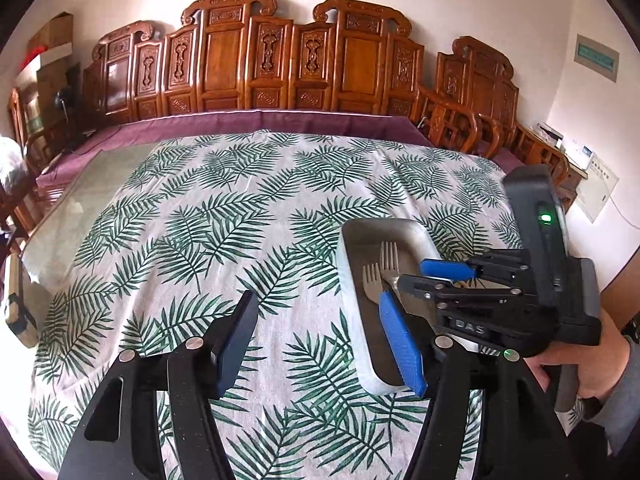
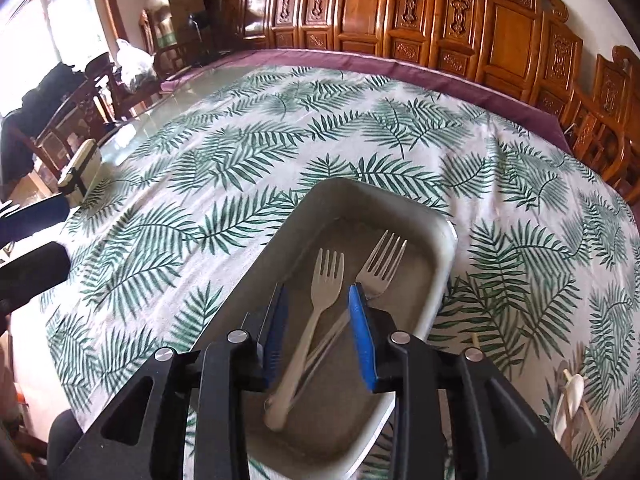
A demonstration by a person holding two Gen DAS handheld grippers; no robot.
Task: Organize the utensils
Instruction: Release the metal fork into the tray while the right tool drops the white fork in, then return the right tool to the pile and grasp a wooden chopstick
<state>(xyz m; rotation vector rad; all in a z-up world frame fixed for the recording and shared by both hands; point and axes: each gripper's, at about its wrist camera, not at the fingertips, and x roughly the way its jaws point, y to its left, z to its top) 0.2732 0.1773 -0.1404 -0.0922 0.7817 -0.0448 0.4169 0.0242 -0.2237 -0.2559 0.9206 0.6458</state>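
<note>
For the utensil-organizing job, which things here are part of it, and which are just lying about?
Part of the job:
- tray
- pale fork in the tray
- metal fork in the tray, crossed with the pale one
- white spoon and chopsticks on the tablecloth
- right gripper, open over the tray
- left gripper, open

Lying about:
- strapped box at the table edge
- carved wooden chairs

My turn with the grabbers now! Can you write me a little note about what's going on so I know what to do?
Right gripper: jaws open, above the grey tray, holding nothing.
Left gripper: jaws open, empty, over the leaf tablecloth beside the tray.
Done: two forks lie in the tray, a pale fork and a metal fork, handles crossing.
Left: a white spoon and what look like chopsticks lie on the cloth right of the tray. Probably pick those up next and put them in too.
</note>
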